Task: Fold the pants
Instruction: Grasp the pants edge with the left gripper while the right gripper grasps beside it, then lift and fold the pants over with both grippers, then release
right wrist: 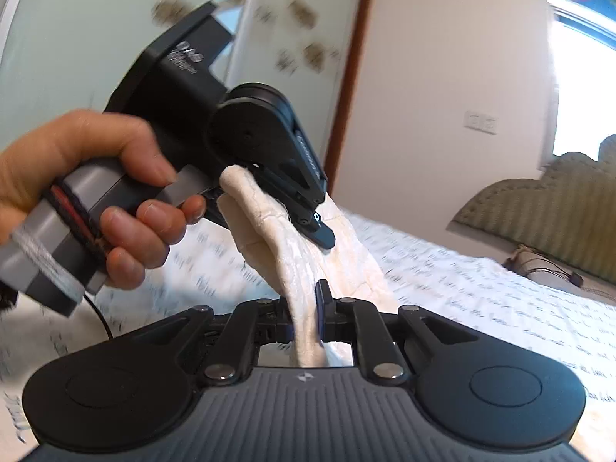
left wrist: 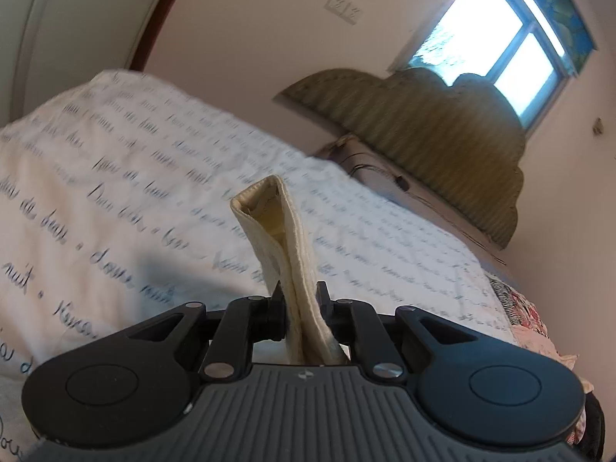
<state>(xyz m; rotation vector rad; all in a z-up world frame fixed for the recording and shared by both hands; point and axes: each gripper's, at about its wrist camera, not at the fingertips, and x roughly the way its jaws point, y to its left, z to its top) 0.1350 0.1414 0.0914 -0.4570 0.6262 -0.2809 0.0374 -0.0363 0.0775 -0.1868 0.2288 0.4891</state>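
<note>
1. Left wrist cam: my left claw (left wrist: 301, 300) was clamped tight on a cream strip of the pants (left wrist: 281, 238), which stuck up toward 12 o'clock over the bed cover (left wrist: 115, 146) with the script print. Green headboard (left wrist: 431, 123) at about 2 o'clock, under the window (left wrist: 496, 38).
2. Right wrist cam: my right claw (right wrist: 304, 308) was pinched on the pants (right wrist: 308, 261) too. The fabric ran up to 11 o'clock, where my left hand (right wrist: 96, 177) held the other claw (right wrist: 308, 227), also gripping it.
</note>
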